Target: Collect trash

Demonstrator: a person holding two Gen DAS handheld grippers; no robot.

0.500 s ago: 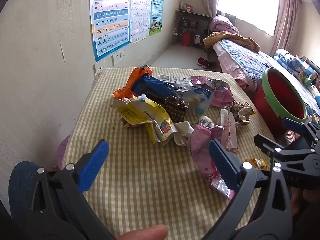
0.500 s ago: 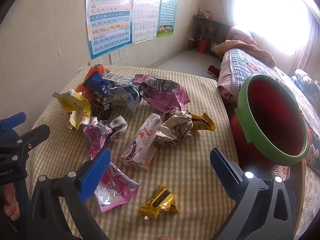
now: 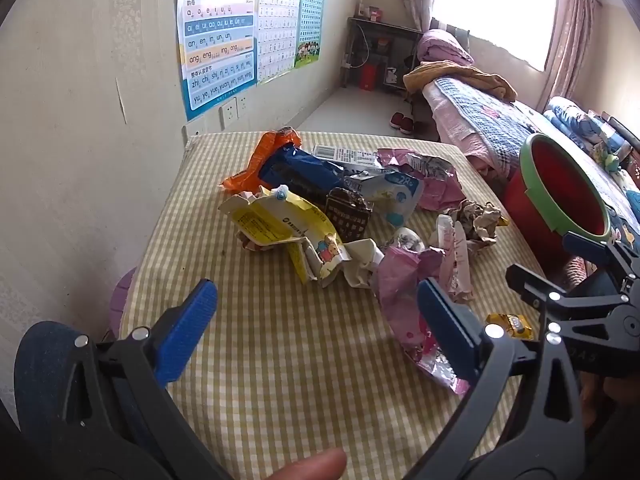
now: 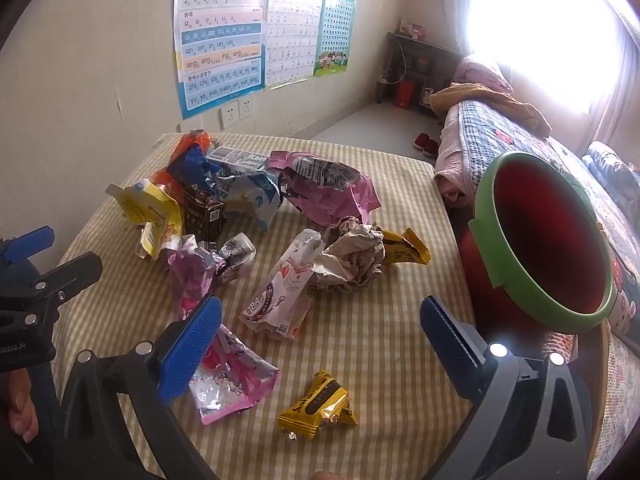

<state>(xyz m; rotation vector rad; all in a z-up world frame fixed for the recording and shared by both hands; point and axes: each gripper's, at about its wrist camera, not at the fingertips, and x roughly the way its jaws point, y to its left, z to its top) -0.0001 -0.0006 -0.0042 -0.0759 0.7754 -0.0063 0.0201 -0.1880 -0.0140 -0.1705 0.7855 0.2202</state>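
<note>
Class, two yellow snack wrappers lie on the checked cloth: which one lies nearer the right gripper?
The small yellow wrapper, alone just ahead of the open right gripper; the other yellow wrapper lies farther off, against the crumpled paper.

The wall poster [image 4: 220,36] carries pinyin rows: "b p m f d t n l", "g k h j q x zh ch sh", "z c s y w", "a o e i u ü", "ai ei ui ao ou iu ie üe er", "an en in un ün", "ang eng ing ong", "zhi chi shi ri zi ci si yi wu", "yu ye yue yuan yin yun ying". The white-blue milk pouch [image 3: 394,196] shows "28". The left tool [image 4: 24,276] reads "RobotAI", partly cut off. Other wrapper print is too small to read.
</note>
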